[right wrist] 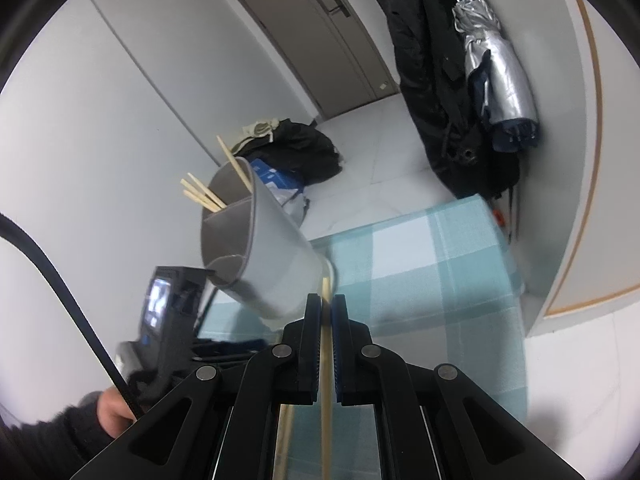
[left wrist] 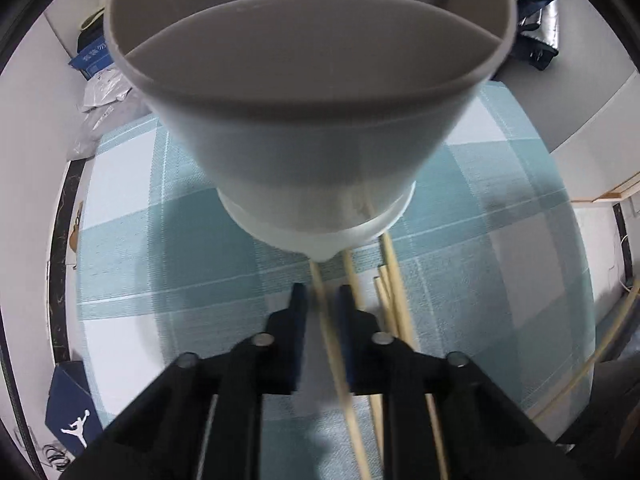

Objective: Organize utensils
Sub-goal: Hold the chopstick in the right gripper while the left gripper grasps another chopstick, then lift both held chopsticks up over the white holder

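A grey divided utensil holder (left wrist: 304, 128) stands on the teal checked cloth just beyond my left gripper (left wrist: 322, 294). That gripper points down at the table, and its pads have closed on a blurred wooden chopstick (left wrist: 340, 364). More loose chopsticks (left wrist: 394, 280) lie to its right, against the holder's base. In the right wrist view the holder (right wrist: 264, 248) has several chopsticks (right wrist: 202, 196) standing in its far compartment. My right gripper (right wrist: 326, 302) is shut on one chopstick (right wrist: 326, 380), near the holder's base.
The table's cloth (right wrist: 432, 280) ends at edges on the right and far side. A hand (right wrist: 114, 410) holds the left tool's housing (right wrist: 168, 308). A dark coat (right wrist: 436, 92) and a silver umbrella (right wrist: 496, 76) hang by the door. A navy box (left wrist: 72, 412) lies on the floor.
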`<state>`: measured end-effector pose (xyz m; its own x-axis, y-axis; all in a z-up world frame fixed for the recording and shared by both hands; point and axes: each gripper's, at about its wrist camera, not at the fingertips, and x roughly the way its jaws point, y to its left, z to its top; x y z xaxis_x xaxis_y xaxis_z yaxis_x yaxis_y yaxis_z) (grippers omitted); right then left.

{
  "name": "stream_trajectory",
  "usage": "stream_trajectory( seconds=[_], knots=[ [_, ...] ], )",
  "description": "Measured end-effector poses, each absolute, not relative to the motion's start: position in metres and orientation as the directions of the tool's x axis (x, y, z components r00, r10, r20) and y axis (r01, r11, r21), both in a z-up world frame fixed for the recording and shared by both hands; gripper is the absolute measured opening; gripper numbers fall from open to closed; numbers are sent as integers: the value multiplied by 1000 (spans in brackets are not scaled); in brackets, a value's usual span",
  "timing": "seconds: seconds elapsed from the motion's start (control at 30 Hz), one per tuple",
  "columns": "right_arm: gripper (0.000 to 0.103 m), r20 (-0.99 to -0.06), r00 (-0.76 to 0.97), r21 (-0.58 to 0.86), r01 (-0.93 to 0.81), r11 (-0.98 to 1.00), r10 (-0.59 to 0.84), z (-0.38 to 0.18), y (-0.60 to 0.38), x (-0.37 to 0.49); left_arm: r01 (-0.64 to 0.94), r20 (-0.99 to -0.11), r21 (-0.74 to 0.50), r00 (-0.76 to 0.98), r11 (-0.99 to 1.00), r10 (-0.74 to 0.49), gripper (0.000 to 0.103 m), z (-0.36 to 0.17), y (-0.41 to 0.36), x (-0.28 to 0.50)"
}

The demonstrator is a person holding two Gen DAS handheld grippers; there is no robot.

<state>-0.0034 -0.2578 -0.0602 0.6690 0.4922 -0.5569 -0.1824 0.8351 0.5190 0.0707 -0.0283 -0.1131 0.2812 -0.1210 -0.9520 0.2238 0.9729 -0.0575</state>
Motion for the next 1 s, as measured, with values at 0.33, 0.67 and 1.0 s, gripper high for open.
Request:
stream_trajectory(
  seconds=[0.33, 0.67, 1.0],
  knots=[
    [4, -568, 679, 489, -177, 854, 466, -64, -243, -6, 172, -920, -151, 334, 973, -202, 2, -109, -1, 48],
    [4, -541, 713, 439, -213, 873, 446, -53, -220, -20, 203, -826, -222, 481, 954, -295, 2, -64, 21, 9],
    [4, -523, 738, 374, -251, 893, 426, -37, -199, -35, 202, -730, -257, 600, 945, -327, 2, -28, 0, 7]
  ],
)
